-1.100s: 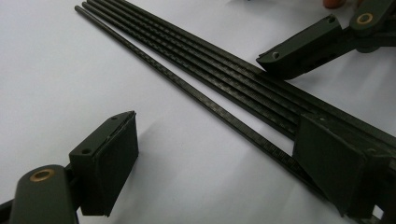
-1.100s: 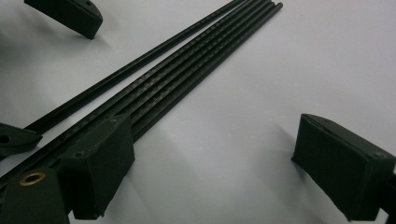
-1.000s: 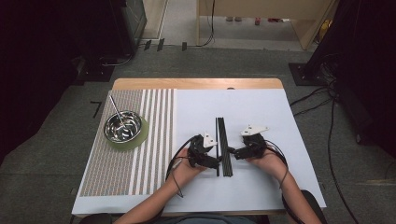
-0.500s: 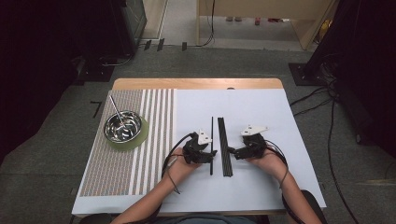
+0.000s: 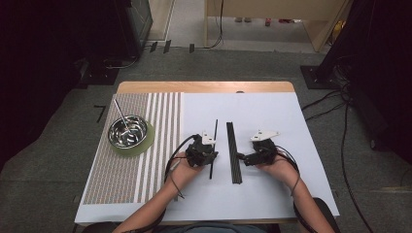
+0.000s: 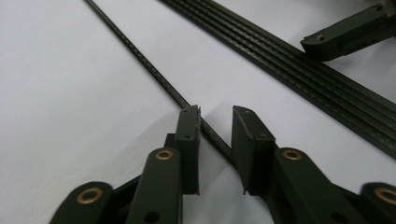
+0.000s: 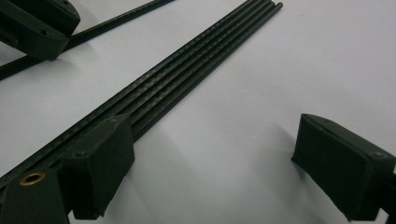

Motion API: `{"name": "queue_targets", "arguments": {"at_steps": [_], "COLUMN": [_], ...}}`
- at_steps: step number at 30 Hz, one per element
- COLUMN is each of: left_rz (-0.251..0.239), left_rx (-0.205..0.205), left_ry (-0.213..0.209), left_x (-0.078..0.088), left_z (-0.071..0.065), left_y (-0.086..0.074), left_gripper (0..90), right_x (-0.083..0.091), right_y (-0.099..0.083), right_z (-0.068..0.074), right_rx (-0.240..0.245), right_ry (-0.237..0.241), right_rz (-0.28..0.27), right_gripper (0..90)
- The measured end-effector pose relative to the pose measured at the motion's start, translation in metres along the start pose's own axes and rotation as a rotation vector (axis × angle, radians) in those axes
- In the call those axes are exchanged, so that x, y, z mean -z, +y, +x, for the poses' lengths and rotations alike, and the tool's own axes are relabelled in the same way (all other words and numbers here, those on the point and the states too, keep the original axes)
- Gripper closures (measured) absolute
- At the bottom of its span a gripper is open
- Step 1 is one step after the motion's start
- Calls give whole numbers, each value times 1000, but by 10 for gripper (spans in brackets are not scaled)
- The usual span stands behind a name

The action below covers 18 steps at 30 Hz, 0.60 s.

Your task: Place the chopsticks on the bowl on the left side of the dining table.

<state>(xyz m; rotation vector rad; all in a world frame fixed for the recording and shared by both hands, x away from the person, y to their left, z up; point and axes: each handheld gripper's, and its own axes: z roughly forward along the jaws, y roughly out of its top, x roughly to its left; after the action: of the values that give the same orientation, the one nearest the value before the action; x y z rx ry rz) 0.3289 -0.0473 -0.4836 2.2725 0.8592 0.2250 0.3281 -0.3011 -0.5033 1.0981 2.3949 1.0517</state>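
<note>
Centre of high view, left gripper: jaws narrowed, just been closing; single black rod between them, against one pad in left gripper view, other pad apart from it.
Single rod: lifted clear of bundle, slanting slightly, just left of it.
Rod bundle: flat on white sheet, mid-frame.
Right gripper: jaws spread wide, one fingertip on bundle's edge.
Left of frame: steel bowl on striped mat, well apart.

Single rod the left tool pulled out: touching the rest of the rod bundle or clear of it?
Apart. The high view shows white table between the single rod and the rod bundle; the left gripper view shows the same gap along their length.
</note>
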Motion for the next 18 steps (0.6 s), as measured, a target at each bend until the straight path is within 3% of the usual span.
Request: {"name": "queue_targets", "arguments": {"at_steps": [4,9,18], "left_rz": [10,35,65], "left_rx": [50,65,129], "left_ry": [-22,-15,-14], "left_x": [2,5,11], "left_z": [7,11,25], "left_y": [0,0,-1], "left_gripper": [772,804,830], "right_x": [0,0,0], "right_y": [0,0,0], "right_z": [0,0,0], "right_rx": [0,0,0], "right_ry": [0,0,0], "right_rz": [0,0,0], "right_gripper": [119,118,119]}}
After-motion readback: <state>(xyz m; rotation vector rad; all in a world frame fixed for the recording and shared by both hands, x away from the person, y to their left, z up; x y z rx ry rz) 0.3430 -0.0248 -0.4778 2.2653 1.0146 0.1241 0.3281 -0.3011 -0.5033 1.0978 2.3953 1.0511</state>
